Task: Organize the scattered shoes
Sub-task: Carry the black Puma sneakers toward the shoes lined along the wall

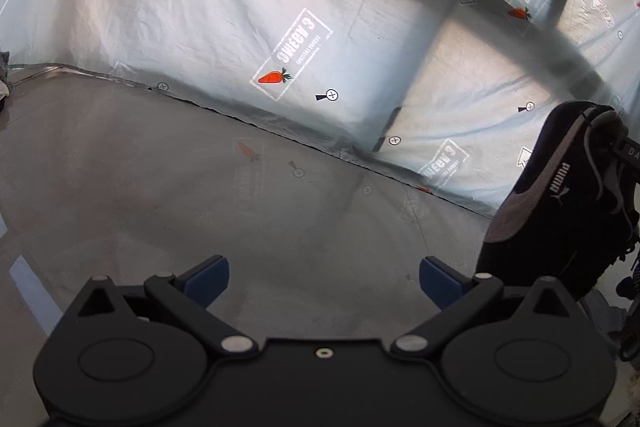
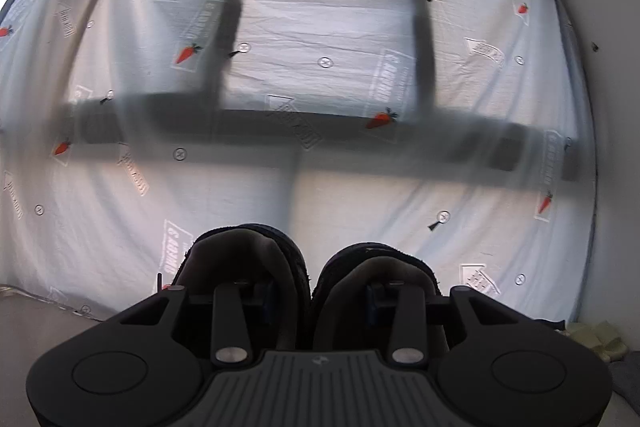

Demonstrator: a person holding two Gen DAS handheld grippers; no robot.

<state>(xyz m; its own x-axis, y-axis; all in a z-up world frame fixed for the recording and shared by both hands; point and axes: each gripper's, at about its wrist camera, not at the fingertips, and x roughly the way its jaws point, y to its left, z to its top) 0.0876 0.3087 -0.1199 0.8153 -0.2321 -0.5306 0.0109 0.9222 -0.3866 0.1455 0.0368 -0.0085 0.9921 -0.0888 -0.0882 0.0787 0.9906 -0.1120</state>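
- In the right wrist view, the right tool (image 2: 316,301) sits at bottom centre with its two blue-padded fingers reaching into the openings of a pair of dark sneakers (image 2: 308,279), one finger in each shoe.
- The fingers press the two inner collars of the pair together between them, so the right tool is closed on the shoes and carries both, heels toward the camera.
- Behind the pair hangs a pale translucent plastic sheet printed with orange carrots and white stamp marks (image 2: 320,47); dark horizontal and vertical bars show blurred through it.
- A white wall (image 2: 612,107) runs down the right edge of that frame.
- In the left wrist view, the left tool (image 1: 324,283) stands at bottom centre, its blue pads (image 1: 206,283) wide apart with nothing between them.
- Under and beyond it lies a grey glossy floor (image 1: 160,187), which reflects the sheet's prints faintly.
- At the right edge of that frame the dark sneakers (image 1: 560,203) appear side-on, with a pinkish-grey stripe, grey laces and a white logo, raised above the floor.
- The same printed plastic sheet (image 1: 240,27) fills the upper half of that view.
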